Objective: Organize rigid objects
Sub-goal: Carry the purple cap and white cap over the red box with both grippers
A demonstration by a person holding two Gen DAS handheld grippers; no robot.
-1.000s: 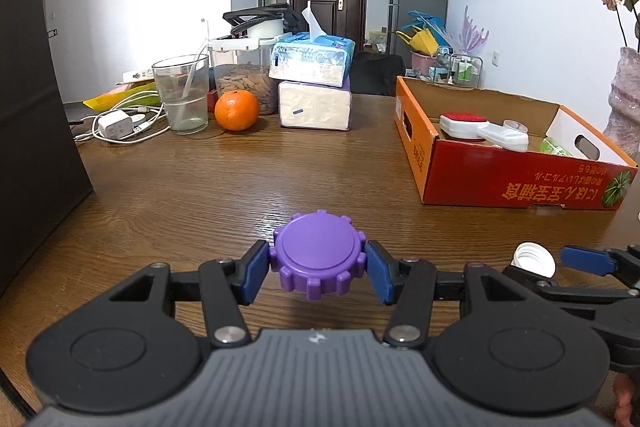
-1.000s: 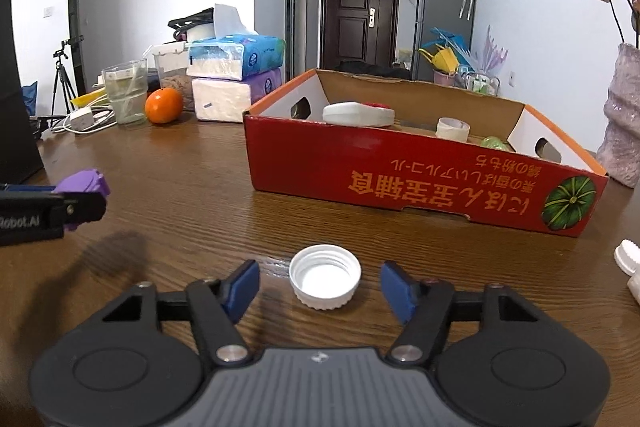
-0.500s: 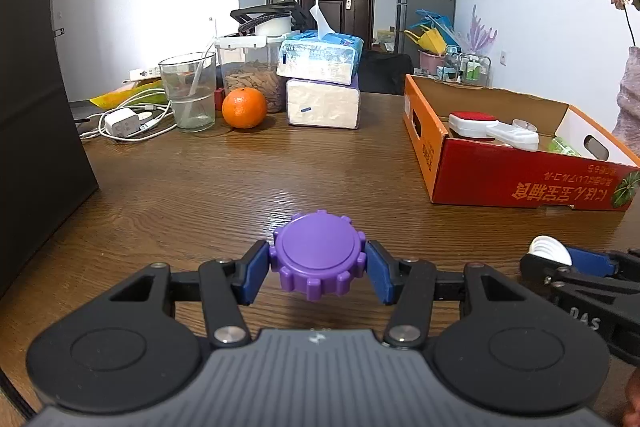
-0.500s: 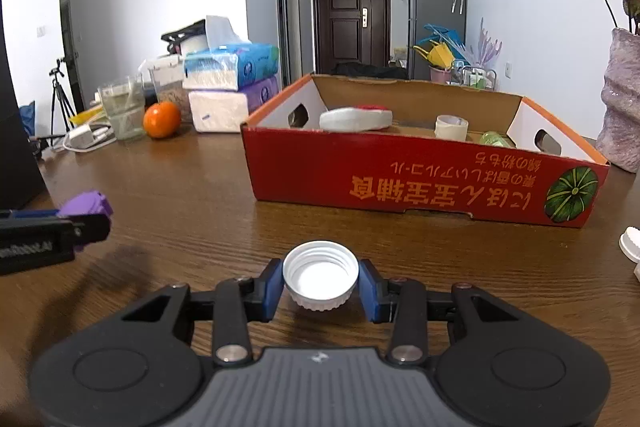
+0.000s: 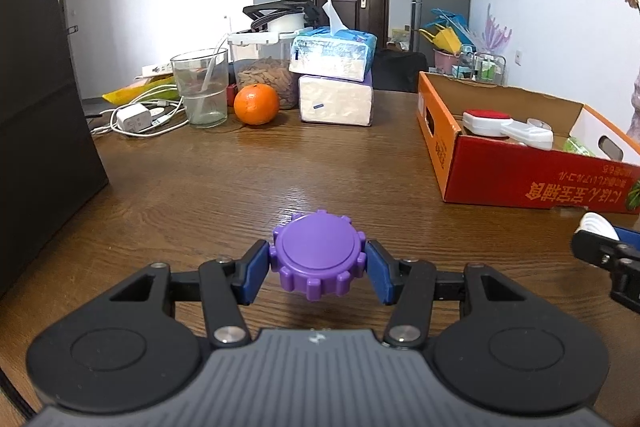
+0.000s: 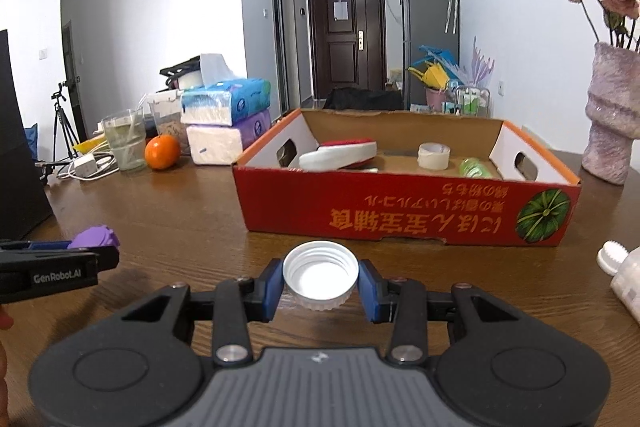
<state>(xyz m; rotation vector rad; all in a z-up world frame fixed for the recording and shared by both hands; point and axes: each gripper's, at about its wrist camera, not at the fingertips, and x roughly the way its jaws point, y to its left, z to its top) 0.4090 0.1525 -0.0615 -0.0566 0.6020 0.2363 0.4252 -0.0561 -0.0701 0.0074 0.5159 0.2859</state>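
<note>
Glossy wood-grain table (image 5: 248, 179), cardboard box (image 6: 404, 223), matt plastic purple cap (image 5: 319, 251).

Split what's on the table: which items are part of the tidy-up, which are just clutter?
Part of the job:
- purple cap, held in the left gripper
- white cap, held in the right gripper
- red cardboard box, already holding a tape roll

Just lying about:
- orange
- tissue packs
- glass
- charger and cable
- vase

Purple notched lid (image 5: 319, 254), lower centre; white ribbed cap (image 6: 320, 274), lower centre; red box (image 6: 404, 217) with orange lettering, centre right; orange fruit (image 5: 256, 104), upper left.
</note>
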